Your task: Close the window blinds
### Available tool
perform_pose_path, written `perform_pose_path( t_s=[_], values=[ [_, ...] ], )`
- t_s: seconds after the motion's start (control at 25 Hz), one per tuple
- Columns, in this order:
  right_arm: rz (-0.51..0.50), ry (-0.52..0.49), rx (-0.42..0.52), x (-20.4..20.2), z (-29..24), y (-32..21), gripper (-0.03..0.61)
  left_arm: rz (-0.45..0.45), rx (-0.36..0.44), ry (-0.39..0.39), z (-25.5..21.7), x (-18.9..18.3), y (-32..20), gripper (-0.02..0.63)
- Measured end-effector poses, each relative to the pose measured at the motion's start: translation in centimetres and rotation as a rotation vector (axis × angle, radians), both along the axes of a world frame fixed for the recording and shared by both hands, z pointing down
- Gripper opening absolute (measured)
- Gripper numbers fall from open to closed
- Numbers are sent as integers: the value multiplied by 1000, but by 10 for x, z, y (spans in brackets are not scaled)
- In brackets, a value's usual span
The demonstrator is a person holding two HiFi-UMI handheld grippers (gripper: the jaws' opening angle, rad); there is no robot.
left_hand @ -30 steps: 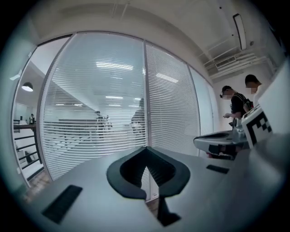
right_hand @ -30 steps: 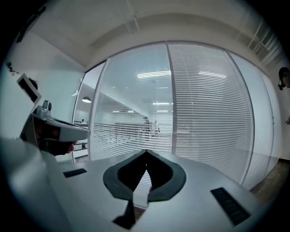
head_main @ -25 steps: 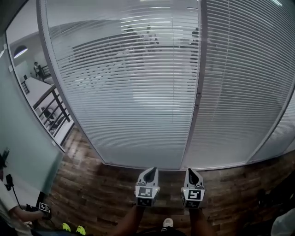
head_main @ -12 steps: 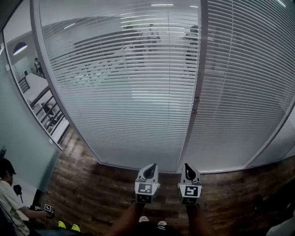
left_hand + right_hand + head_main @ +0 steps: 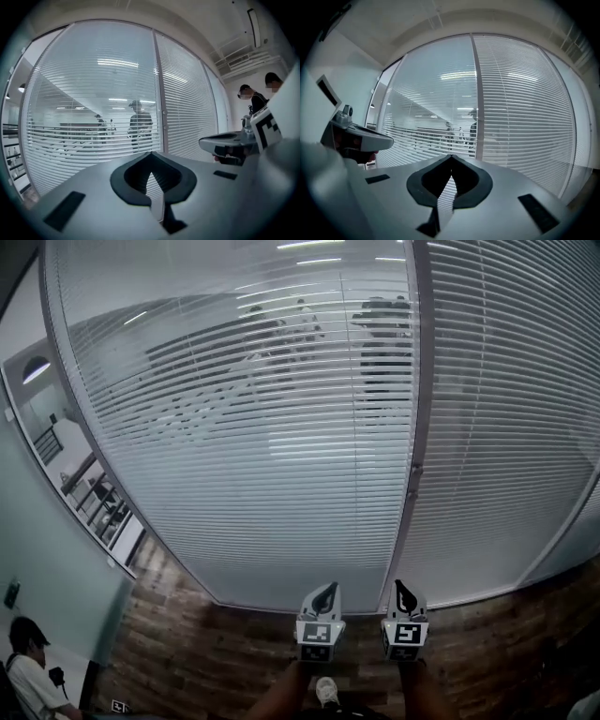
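The window blinds filled the upper and middle part of the head view. A grey frame post ran down through them. To the left of this post the slats stood partly turned, so that the room behind showed through in stripes. To the right of it they looked denser. A small fitting sat on the post near the middle of the frame. Whether it was the control of the slats I could not tell, and no cord or wand was clear to see.

The step in hand seemed to be the approach. To do it well, the person should first find the control and bring one gripper straight to it. The jaws should open only just before it, so that the thin slats are not pushed or bent. A slow, even turn or pull would be safer than a quick one.

The left gripper and the right gripper were side by side at the bottom centre, above the wooden floor and well apart from the blinds. In each gripper view the jaws were pressed together at the tips, with nothing between them, and neither gripper touched anything. A person was visible in the lower left corner.
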State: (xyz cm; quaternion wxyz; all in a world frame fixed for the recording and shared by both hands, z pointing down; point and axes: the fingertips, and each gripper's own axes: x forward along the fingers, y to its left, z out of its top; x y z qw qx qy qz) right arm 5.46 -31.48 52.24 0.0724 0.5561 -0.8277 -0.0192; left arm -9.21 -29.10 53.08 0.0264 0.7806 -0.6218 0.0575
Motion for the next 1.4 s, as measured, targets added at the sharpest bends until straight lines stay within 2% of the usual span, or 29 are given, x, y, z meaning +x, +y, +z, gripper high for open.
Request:
perform_pose_path(
  t_s=[0.08,0.24,0.36,0.48,0.6,0.72,0.8,0.96,1.16,1.4],
  values=[
    [2,-9,10,-11,4,-16,2,21,-39,6,7,-9,-15,2],
    [7,-16,40,-28,-1,-43,2,53,-41,13,5,-25,-40,2],
    [30,-15,45,-35,-7,-58,2,61,17,8,0,-38,-61,2],
    [38,10,58,-43,-10,-66,2,49,-47,-1,-2,-50,-72,2],
    [45,-4,55,-46,-15,-74,2,42,-56,0,-4,-59,-82,2],
    [98,-26,29,-40,-36,-81,2,52,-30,8,-15,-58,-91,2],
    [124,-24,45,-34,-50,-88,2,59,-1,0,-20,-53,-100,2],
    [114,3,104,-21,-60,-111,2,69,-3,-36,-28,-42,-113,2],
    [109,41,171,-6,-64,-135,2,62,23,-22,-41,-33,-126,2],
    [130,31,169,7,-72,-162,2,45,59,-11,-53,-32,-144,2]
  ],
)
